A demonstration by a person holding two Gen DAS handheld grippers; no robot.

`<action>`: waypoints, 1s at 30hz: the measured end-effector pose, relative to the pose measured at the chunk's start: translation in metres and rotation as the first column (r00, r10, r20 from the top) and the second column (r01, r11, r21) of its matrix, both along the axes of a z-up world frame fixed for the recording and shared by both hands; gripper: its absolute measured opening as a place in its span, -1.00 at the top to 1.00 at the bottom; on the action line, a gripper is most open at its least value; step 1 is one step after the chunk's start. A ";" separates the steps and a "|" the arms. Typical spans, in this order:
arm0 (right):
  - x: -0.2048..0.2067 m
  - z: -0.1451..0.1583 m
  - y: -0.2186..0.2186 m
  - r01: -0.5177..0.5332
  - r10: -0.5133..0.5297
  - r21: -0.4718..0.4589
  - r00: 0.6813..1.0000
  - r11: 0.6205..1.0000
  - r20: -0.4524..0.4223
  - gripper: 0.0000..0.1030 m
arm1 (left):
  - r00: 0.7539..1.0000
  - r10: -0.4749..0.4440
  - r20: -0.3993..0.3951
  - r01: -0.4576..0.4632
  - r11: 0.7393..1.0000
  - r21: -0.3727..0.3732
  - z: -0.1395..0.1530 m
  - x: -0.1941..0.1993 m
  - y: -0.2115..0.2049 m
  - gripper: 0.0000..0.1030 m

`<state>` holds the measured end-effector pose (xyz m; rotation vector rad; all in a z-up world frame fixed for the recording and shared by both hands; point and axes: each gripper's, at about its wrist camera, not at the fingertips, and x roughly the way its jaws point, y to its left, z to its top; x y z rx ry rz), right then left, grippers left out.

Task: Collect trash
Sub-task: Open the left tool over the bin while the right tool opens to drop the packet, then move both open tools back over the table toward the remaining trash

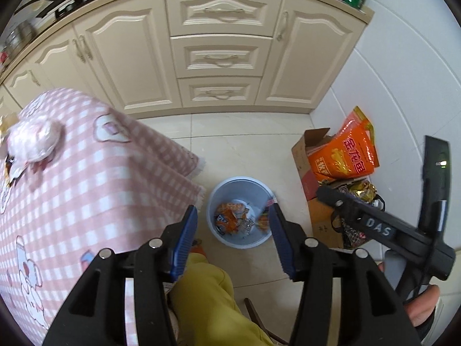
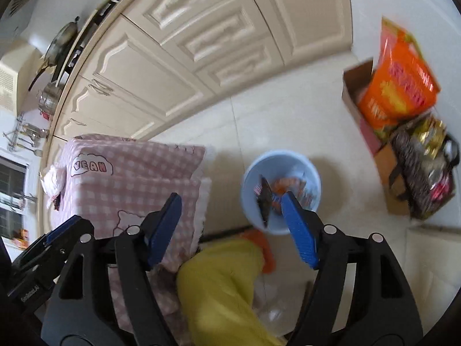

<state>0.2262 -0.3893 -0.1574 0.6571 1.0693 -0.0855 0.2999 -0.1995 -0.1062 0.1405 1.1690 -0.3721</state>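
A pale blue bin [image 1: 222, 187] stands on the floor beside the table, with orange and silver wrappers [image 1: 230, 219] in its bottom. My left gripper [image 1: 232, 212] hangs open above it with nothing between the pads; a blurred orange wrapper [image 1: 263, 219] shows just inside the right pad. In the right wrist view my right gripper [image 2: 232, 199] is open over the same bin [image 2: 315, 181], and a dark wrapper [image 2: 263, 201] hangs loose over the bin's mouth, clear of both pads. A crumpled pink-white wad [image 1: 31, 141] lies on the table.
The table wears a pink checked cloth [image 1: 86, 173] left of the bin. Cream kitchen cabinets [image 1: 219, 57] stand behind. A cardboard box with an orange bag [image 1: 345, 155] and a dark bag of foil packs [image 1: 354, 201] sit right of the bin. A yellow trouser leg [image 1: 207, 297] is below.
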 end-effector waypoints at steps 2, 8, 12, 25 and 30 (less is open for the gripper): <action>-0.001 0.003 0.005 -0.015 0.015 -0.023 1.000 1.000 -0.002 -0.40 | 1.000 0.016 -0.003 -0.016 1.000 -0.003 0.000 0.000 0.008 0.00; -0.011 0.009 0.014 -0.024 0.024 -0.021 1.000 0.999 -0.009 -0.40 | 1.000 0.021 -0.004 -0.021 1.000 -0.014 0.000 -0.010 0.019 0.00; -0.019 0.019 0.021 -0.030 0.030 -0.032 1.000 0.999 0.002 -0.40 | 1.000 0.020 -0.001 -0.020 1.000 -0.022 0.003 -0.018 0.025 0.00; -0.041 0.051 0.055 -0.076 0.079 -0.060 0.995 0.995 0.056 -0.40 | 0.999 0.036 0.037 -0.035 0.998 -0.047 0.025 -0.047 0.051 -0.04; -0.042 0.065 0.075 -0.113 0.119 -0.077 0.990 0.991 0.077 -0.43 | 0.996 0.064 0.054 -0.061 0.996 -0.066 0.034 -0.054 0.069 -0.05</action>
